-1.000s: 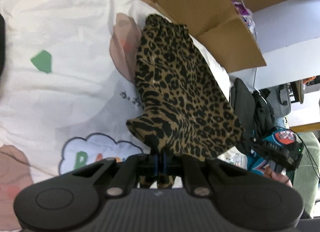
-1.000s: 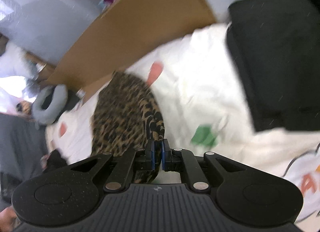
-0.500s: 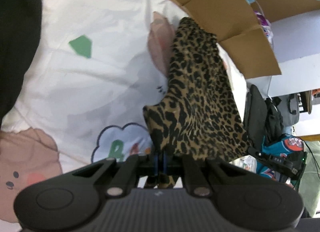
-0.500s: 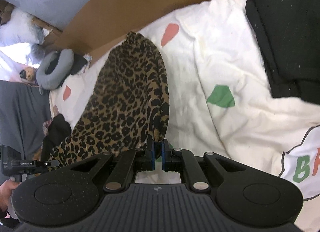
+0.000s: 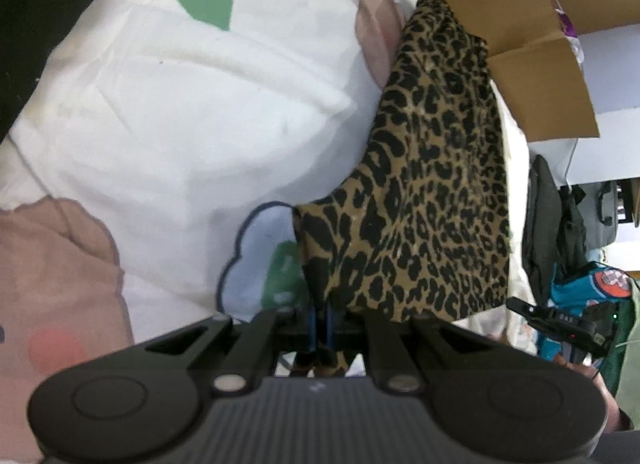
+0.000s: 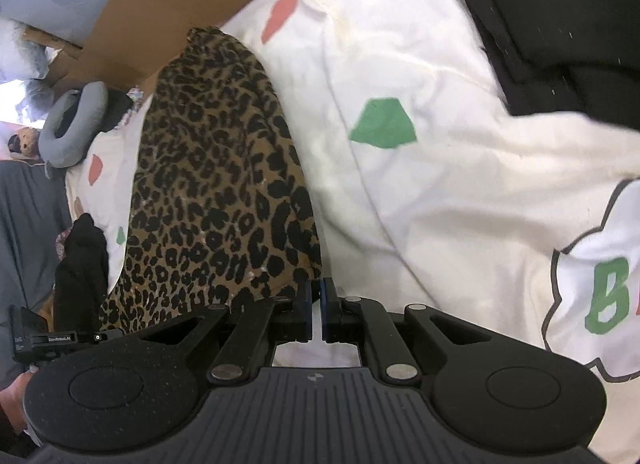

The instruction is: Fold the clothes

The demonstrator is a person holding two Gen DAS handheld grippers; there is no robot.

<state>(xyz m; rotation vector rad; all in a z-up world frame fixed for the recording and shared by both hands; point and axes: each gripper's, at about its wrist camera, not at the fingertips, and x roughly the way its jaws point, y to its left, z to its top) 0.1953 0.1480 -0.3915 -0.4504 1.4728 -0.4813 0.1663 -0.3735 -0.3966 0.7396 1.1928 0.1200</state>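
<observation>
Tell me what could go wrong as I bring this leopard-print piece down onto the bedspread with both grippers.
1. The right gripper pinches only the very edge of the leopard-print garment; that corner may slip free.
2. The cloth sags and bunches between the two grips, so it may land creased on the white bedspread.
3. The left gripper holds a bunched corner, which may leave the fold uneven.

A white cartoon-print duvet [image 6: 420, 191] lies before brown cardboard [image 5: 532, 75] and a pale wall [image 5: 612, 103].

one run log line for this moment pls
step: fold clothes | left gripper: jaws shut on leopard-print garment | right gripper: jaws shut on same garment's corner | garment over white printed duvet
</observation>
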